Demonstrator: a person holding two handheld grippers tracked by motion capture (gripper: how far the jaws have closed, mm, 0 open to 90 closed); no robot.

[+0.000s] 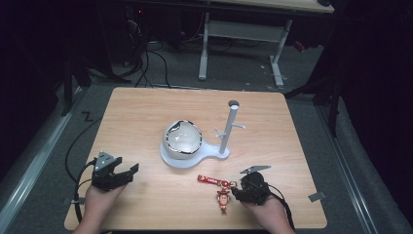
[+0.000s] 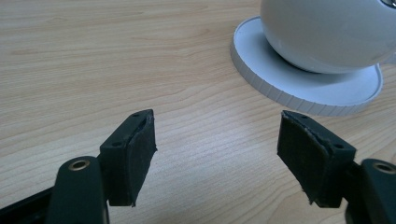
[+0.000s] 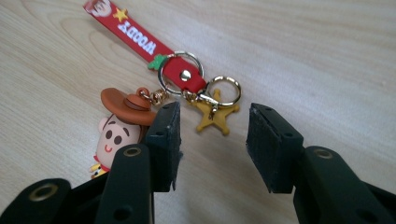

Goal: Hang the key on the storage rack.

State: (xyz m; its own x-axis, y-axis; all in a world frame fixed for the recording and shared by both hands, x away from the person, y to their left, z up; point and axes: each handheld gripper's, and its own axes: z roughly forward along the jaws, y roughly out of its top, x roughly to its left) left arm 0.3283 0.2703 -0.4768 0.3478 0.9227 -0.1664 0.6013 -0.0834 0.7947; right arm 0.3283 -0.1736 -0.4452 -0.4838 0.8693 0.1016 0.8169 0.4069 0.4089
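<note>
1. While your right gripper (image 3: 212, 135) sits at the near right of the table (image 1: 146, 112), its jaws stand partly apart with nothing pinched between them. The pads are clear of the keychain, so nothing's grasped.
2. Just past those jaws lies the keychain (image 3: 163, 79), flat on the wood. From the high view it's near the front edge, right beside your right gripper (image 1: 246, 187).
3. Your left-hand pad overlaps the brim of the cowboy figure (image 3: 119, 128) in the right gripper view: brown hat, smiling face. I can't tell if it's actually touching.
4. Straight ahead between the jaws is a yellow sheriff star (image 3: 212, 116), clipped to a gold ring (image 3: 224, 91).
5. Next out is the red strap (image 3: 140, 39), and you can read "WOODY" on it in white, upside down from your side. There's a small yellow star printed near its far end.
6. Your left gripper (image 2: 217, 140) is at the near left (image 1: 114, 173), jaws spread wide and empty over bare wood.
7. Farther in, mid-table, a white round bowl (image 1: 181, 139) sits on a white base (image 2: 261, 74) with a ribbed edge.
8. At the far end of that base a white post (image 1: 229, 126) stands upright with short pegs sticking out. The keychain is well apart from it.
</note>
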